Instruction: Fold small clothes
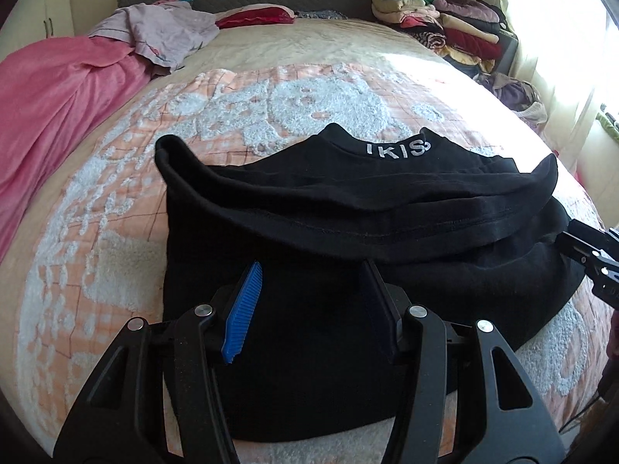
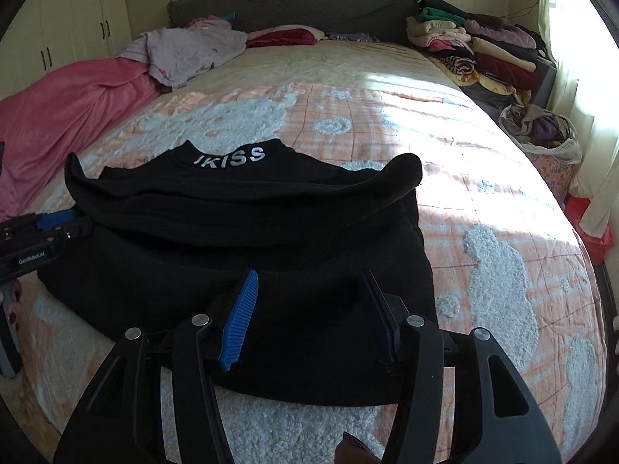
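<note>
Left gripper [image 1: 309, 305] fingers apart, nothing clamped; blue pad [image 1: 241, 315] clear of cloth. Right gripper [image 2: 309, 309] likewise apart, empty. Black garment [image 1: 348, 208], lettered collar [image 1: 398, 149] at far edge, spread flat on bed [image 1: 96, 232] just ahead of and beneath both finger pairs, upper layer folded across. Clothes pile [image 2: 476, 46] well beyond, right of fingers.

Daylit bedroom, strong fisheye bend, glare at the window side.

Sun enters through the curtained window [image 2: 572, 19], which is blown out to near white; just below it a bright striped patch falls across the bedspread [image 2: 445, 147]. Away from the window the pink blanket [image 2: 58, 116] sits in softer, dimmer light. The black shirt [image 2: 232, 239] reads almost featureless, its folds barely separable. Both views curve hard toward dark vignetted corners; focus is sharp throughout.
</note>
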Available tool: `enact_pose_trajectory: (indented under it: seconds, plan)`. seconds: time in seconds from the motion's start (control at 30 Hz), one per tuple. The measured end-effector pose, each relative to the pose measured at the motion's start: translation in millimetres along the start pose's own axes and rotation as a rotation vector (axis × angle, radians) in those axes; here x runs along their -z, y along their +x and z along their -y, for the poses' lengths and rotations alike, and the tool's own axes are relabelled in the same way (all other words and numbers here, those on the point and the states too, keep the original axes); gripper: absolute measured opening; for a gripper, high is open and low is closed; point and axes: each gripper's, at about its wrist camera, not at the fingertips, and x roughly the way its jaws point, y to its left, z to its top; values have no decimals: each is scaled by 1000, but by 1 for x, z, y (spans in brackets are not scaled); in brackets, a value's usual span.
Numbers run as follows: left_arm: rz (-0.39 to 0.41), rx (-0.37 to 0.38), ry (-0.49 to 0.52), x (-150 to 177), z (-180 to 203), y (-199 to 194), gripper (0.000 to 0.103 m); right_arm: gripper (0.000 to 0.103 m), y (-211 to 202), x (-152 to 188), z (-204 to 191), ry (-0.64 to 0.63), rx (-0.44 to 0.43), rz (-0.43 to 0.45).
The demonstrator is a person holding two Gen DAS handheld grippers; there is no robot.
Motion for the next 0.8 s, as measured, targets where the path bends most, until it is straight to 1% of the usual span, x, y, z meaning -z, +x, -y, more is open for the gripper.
enact_pose_trajectory:
  seconds: [0.1,0.2,0.33,0.57,0.7,0.8]
  plan:
    - [-20,-1,-13,-9,2,14,45,52,21,-3,-3,-26,25,-55]
    - [-7,3,-36,-18,-1,21,45,52,39,-7,-1,-18,31,-77]
    - [19,14,-76,-30,-12,30,45,52,47,-19,-1,-4,34,-62]
    - [59,17,-176,-37,-53,32,45,51,76,-48,-2,8,85,-56]
    - [64,18,-233,-36,-77,31,45,50,91,-66,8,65,111,-44]
    - [70,29,-263,-36,-88,28,45,50,87,-74,22,115,137,-15]
